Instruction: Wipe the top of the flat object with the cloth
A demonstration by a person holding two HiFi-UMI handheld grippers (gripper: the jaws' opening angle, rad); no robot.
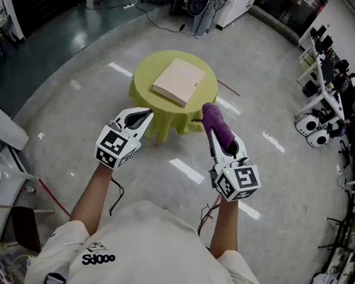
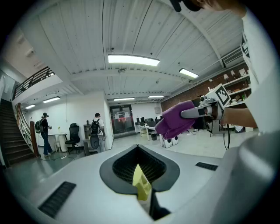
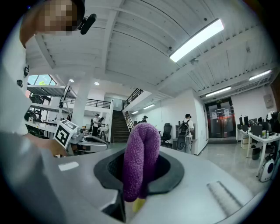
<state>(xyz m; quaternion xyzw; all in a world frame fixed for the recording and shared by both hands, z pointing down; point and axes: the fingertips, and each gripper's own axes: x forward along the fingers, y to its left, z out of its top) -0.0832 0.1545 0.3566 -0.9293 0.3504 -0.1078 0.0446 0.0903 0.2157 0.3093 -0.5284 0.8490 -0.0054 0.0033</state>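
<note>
Right claw (image 1: 210, 118), clamped on the purple cloth (image 1: 218, 126), sits mid-frame with the tan flat board (image 1: 179, 81) up-left of it on the round yellow-green desk (image 1: 143, 75), while the left claw (image 1: 145, 114) is closed and empty.

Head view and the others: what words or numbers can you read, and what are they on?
"Sdoo", as far as it reads: black print on the person's white shirt.
Left marker cube and right marker cube: black square patterns, no letters.
Red sign on the far glass door: too blurred to read.
Fuzzy purple cloth: no print.
</note>
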